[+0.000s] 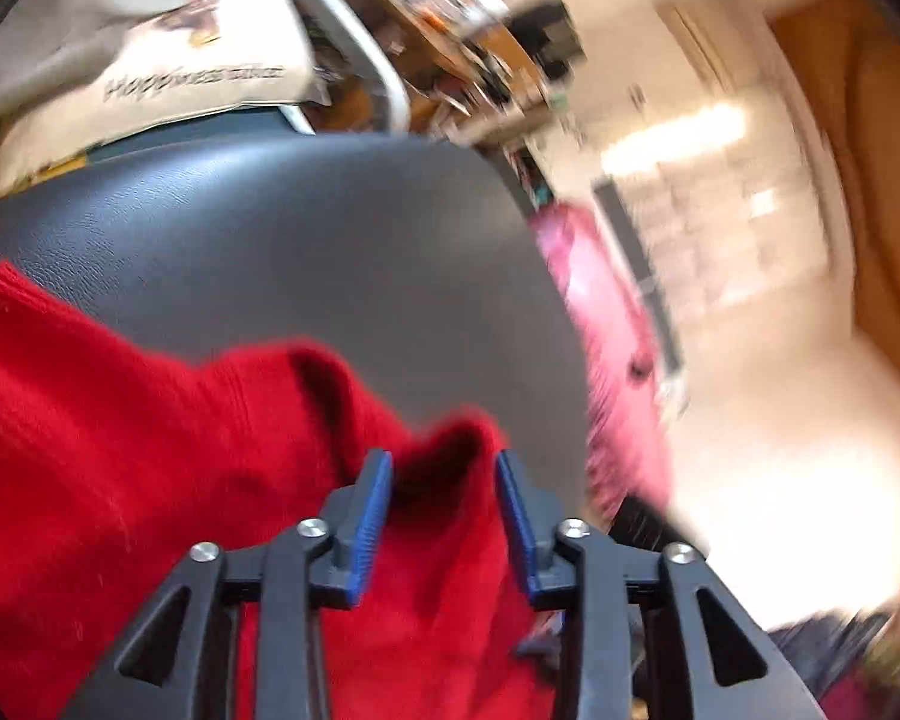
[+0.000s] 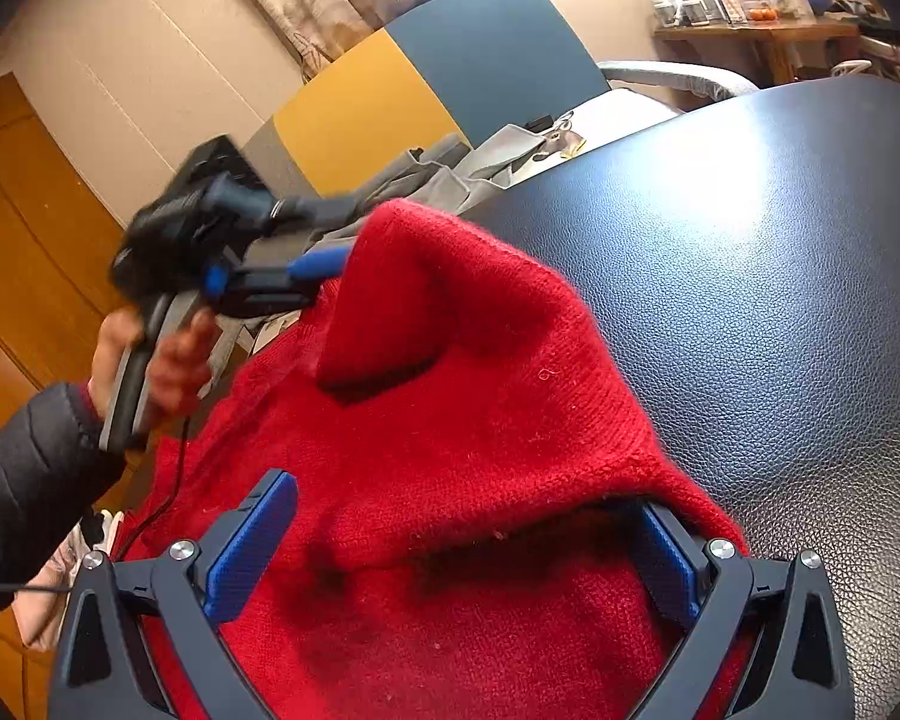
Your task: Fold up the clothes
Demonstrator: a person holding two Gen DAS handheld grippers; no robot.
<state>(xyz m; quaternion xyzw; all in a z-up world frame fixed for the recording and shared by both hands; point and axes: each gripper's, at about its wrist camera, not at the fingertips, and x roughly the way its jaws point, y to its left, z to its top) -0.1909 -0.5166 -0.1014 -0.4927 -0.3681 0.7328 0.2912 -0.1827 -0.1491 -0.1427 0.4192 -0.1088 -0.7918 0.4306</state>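
The red sweater [image 2: 450, 420] lies on the dark surface [image 2: 780, 300], its length running from the right gripper [image 2: 450, 552] away toward the left gripper [image 1: 444, 516]. The right jaws stand wide open over the near edge. The left jaws, half open, seem to straddle a raised fold; blur hides contact.

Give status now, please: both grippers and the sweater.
Left gripper part open around a raised sweater fold. Right gripper open wide over the knit. Sweater rumpled on black table. Nothing in the way.
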